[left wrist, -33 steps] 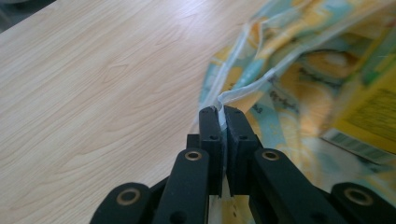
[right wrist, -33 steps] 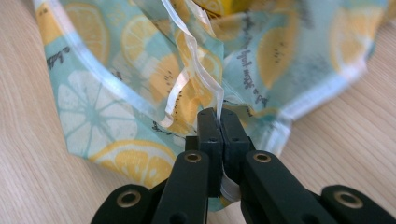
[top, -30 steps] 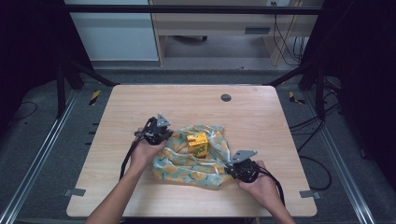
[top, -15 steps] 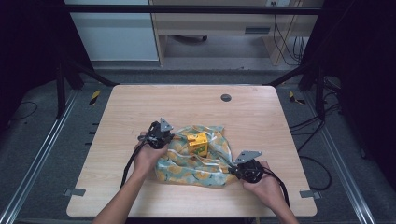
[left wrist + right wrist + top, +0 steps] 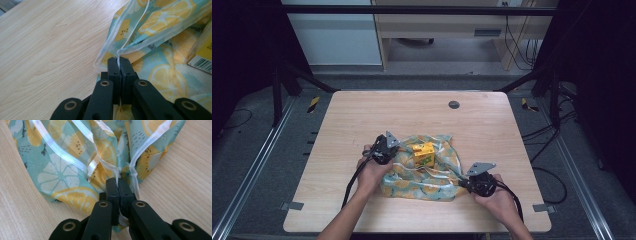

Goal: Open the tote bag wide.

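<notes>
1. Where the worktop [image 5: 362, 120] nears its front edge, a lemon-print bag [image 5: 422, 172] lies flat.
2. The left gripper [image 5: 119, 62] has its jaws pressed on the bag's clear rim.
3. The right gripper [image 5: 117, 184] pinches the bag's white edge at the other end.
4. A yellow box [image 5: 424, 153] sits on the bag; it has a barcode, but its words are too small to read.

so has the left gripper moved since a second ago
Yes, slightly. In the high view the left gripper, shut on the cloth's edge, has shifted toward the table's left side, away from the yellow box.
</notes>
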A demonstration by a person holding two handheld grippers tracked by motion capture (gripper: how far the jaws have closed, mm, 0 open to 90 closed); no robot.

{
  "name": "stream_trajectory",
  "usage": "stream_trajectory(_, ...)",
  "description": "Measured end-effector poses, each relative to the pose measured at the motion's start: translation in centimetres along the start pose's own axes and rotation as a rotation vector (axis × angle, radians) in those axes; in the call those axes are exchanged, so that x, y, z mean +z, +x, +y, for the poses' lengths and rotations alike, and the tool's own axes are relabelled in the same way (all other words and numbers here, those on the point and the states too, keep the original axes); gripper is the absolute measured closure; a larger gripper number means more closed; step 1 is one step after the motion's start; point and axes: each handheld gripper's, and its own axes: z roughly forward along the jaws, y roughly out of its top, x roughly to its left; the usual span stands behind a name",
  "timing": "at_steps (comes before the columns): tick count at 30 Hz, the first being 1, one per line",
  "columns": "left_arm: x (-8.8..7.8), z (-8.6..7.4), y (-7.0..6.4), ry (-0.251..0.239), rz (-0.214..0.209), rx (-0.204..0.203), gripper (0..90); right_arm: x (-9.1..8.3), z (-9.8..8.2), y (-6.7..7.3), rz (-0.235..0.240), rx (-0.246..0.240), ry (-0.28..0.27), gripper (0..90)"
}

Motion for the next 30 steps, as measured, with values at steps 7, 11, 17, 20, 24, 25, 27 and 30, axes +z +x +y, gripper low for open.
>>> stream_trajectory(7, 0.1, -0.5, -0.1, 0.004, -0.005, -0.007, 88.8, 0.0, 0.0, -0.1, -0.001, 0.004, -0.005, 89.2)
stream_trajectory(11, -0.1, -0.6, -0.1, 0.010, -0.019, -0.017, 87.8, 0.1, 0.0, -0.1, -0.004, 0.012, -0.009, 88.0)
stream_trajectory(17, -0.5, -0.8, 0.2, -0.010, -0.071, -0.049, 82.1, -0.4, 0.3, -0.1, -0.004, 0.032, -0.064, 82.9)
stream_trajectory(20, -0.9, -0.6, 0.1, -0.029, -0.079, -0.052, 75.2, -0.5, 0.4, -0.1, -0.008, 0.036, -0.084, 77.7)
stream_trajectory(24, -1.5, -0.2, -0.3, -0.042, -0.063, -0.004, 64.6, -0.8, 0.8, 0.3, -0.040, 0.022, -0.097, 61.9)
stream_trajectory(25, -1.7, -0.1, -0.4, -0.046, -0.054, 0.007, 60.8, -0.9, 1.0, 0.5, -0.043, 0.015, -0.104, 58.6)
stream_trajectory(27, -2.2, 0.1, -0.2, -0.062, -0.044, -0.010, 53.4, -0.9, 1.4, 0.8, -0.048, 0.005, -0.129, 53.4)
stream_trajectory(30, -2.8, 0.1, 0.2, -0.076, -0.035, -0.033, 44.5, -1.0, 1.9, 1.0, -0.059, 0.005, -0.150, 47.7)
